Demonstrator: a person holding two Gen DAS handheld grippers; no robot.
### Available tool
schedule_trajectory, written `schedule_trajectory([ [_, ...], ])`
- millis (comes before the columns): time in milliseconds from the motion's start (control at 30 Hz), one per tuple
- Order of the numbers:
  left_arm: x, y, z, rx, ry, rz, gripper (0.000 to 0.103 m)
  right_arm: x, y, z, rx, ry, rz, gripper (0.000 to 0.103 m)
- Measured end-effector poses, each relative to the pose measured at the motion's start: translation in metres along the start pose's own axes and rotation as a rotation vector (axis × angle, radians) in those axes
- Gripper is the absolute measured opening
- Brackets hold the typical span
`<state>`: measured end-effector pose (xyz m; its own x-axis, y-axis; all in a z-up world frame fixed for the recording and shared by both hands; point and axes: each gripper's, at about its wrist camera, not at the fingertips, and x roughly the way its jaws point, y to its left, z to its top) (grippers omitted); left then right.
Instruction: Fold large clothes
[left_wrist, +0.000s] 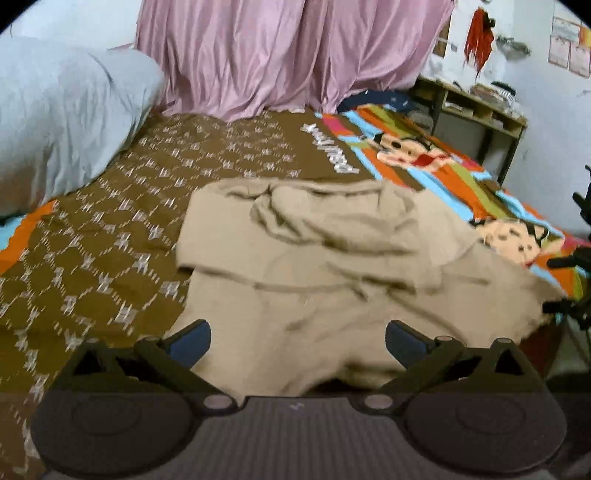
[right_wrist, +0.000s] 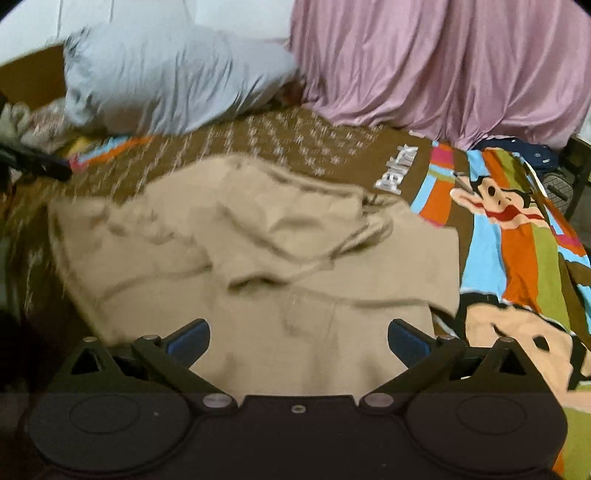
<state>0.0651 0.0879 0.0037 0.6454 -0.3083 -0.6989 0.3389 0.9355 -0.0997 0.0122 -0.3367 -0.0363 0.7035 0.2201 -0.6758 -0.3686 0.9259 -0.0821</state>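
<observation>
A large beige hooded garment (left_wrist: 325, 258) lies rumpled on the bed, hood bunched at its far end; it also shows in the right wrist view (right_wrist: 258, 258). My left gripper (left_wrist: 297, 341) is open, its blue-padded fingers (left_wrist: 192, 341) spread above the garment's near hem, holding nothing. My right gripper (right_wrist: 298, 341) is open too, with fingers (right_wrist: 408, 343) spread over the near part of the garment, empty. Part of the other gripper shows at the left edge of the right wrist view (right_wrist: 33, 160) and at the right edge of the left wrist view (left_wrist: 569, 258).
The bed has a brown patterned cover (left_wrist: 110, 221) with a bright striped cartoon panel (right_wrist: 517, 240). A grey pillow (right_wrist: 166, 81) and pink draped cloth (left_wrist: 280, 55) lie at the far end. A wooden shelf unit (left_wrist: 476, 110) stands by the wall.
</observation>
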Motion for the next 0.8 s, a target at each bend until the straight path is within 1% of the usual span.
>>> schedule_trajectory([
  [100,-0.008,0.004,-0.015,0.002,0.028,0.031,0.103,-0.009,0.004,-0.012,-0.015,0.036,0.001,0.102],
  [167,-0.007,0.005,-0.022,0.023,0.039,0.060,0.103,-0.014,0.004,-0.019,-0.015,0.051,-0.008,0.102],
  [333,0.000,0.001,-0.032,0.109,0.067,0.146,0.103,-0.019,0.003,-0.034,-0.041,0.092,-0.041,0.102],
  [400,0.008,-0.004,-0.032,0.153,0.080,0.201,0.102,-0.020,0.002,-0.040,-0.058,0.105,-0.057,0.102],
  [467,0.016,-0.005,-0.034,0.196,0.085,0.246,0.101,-0.018,0.002,-0.045,-0.071,0.121,-0.087,0.102],
  [533,0.022,-0.003,-0.034,0.217,0.102,0.288,0.101,-0.013,0.003,-0.049,-0.101,0.142,-0.139,0.102],
  [600,0.024,0.002,-0.033,0.201,0.108,0.318,0.101,-0.010,0.004,-0.053,-0.132,0.161,-0.172,0.102],
  [700,0.020,0.015,-0.029,0.135,0.079,0.310,0.099,-0.009,0.003,-0.060,-0.166,0.161,-0.209,0.101],
  [767,0.016,0.020,-0.026,0.102,0.053,0.307,0.094,-0.008,-0.002,-0.063,-0.148,0.151,-0.233,0.095],
  [800,0.015,0.020,-0.025,0.098,0.041,0.306,0.094,-0.008,-0.007,-0.063,-0.130,0.142,-0.231,0.095],
])
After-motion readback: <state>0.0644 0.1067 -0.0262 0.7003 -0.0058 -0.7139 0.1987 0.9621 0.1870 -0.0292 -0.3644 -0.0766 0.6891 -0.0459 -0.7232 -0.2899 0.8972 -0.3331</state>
